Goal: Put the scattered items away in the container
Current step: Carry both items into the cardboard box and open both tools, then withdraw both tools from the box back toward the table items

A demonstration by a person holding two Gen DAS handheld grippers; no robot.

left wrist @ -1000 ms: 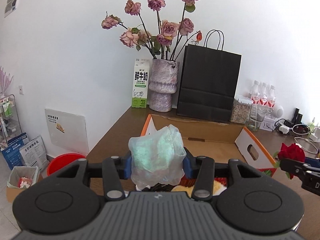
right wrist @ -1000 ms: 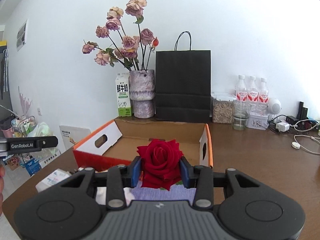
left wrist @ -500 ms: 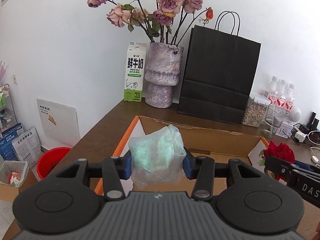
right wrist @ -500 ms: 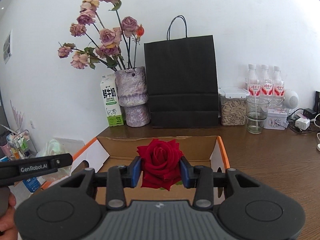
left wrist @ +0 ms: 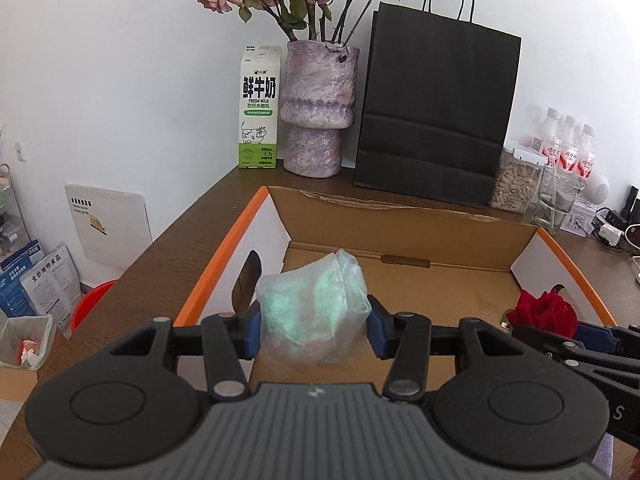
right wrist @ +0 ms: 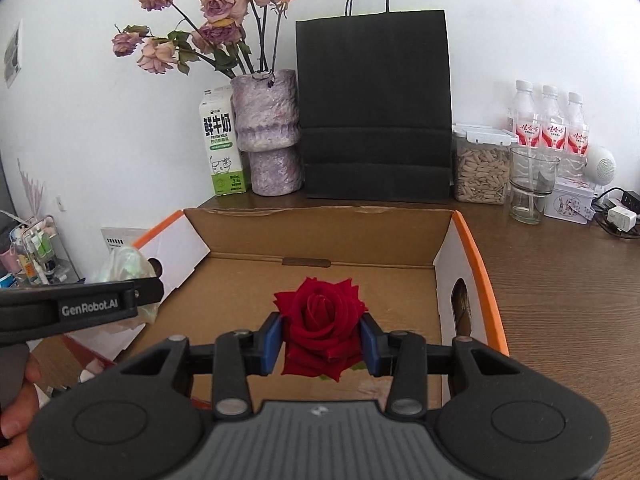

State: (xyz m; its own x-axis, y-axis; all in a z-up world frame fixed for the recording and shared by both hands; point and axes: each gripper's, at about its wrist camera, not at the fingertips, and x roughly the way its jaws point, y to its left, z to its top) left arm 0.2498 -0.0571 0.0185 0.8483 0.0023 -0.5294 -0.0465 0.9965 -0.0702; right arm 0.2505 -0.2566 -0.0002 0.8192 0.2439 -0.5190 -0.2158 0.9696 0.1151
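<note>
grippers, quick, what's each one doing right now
Left gripper: opening, the crumpled plastic bag between its pads, over the cardboard box.
Right gripper: closed on the red rose.

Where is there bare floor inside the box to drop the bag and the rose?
The cardboard box floor looks bare from the back wall to the orange-edged side walls; nothing lies in it that I can see. The plastic bag hangs near its left wall, the red rose mid-floor. Crowded: the table behind, along the wall, with milk carton, vase, black paper bag.
</note>
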